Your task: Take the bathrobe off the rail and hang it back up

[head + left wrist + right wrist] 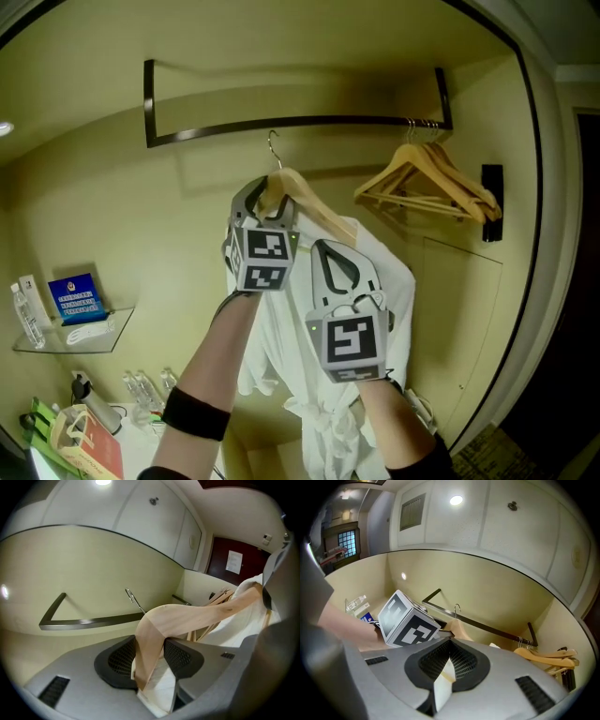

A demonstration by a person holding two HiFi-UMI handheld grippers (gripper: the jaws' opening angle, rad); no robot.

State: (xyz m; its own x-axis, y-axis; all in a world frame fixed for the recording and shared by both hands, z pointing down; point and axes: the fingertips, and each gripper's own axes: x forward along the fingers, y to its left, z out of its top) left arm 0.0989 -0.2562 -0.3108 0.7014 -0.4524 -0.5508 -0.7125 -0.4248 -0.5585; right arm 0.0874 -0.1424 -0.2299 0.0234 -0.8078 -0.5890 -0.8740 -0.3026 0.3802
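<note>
Bathrobe pinched, right jaws; hanger gripped, left jaws.

A dark metal rail is fixed to the wall on two end arms. Spare wooden hangers hang at its right end. Lower left, a glass shelf carries a blue card and a small bottle.

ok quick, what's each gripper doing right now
Left gripper: closed on the wooden hanger.
Right gripper: closed, pinching a fold of the bathrobe.
</note>
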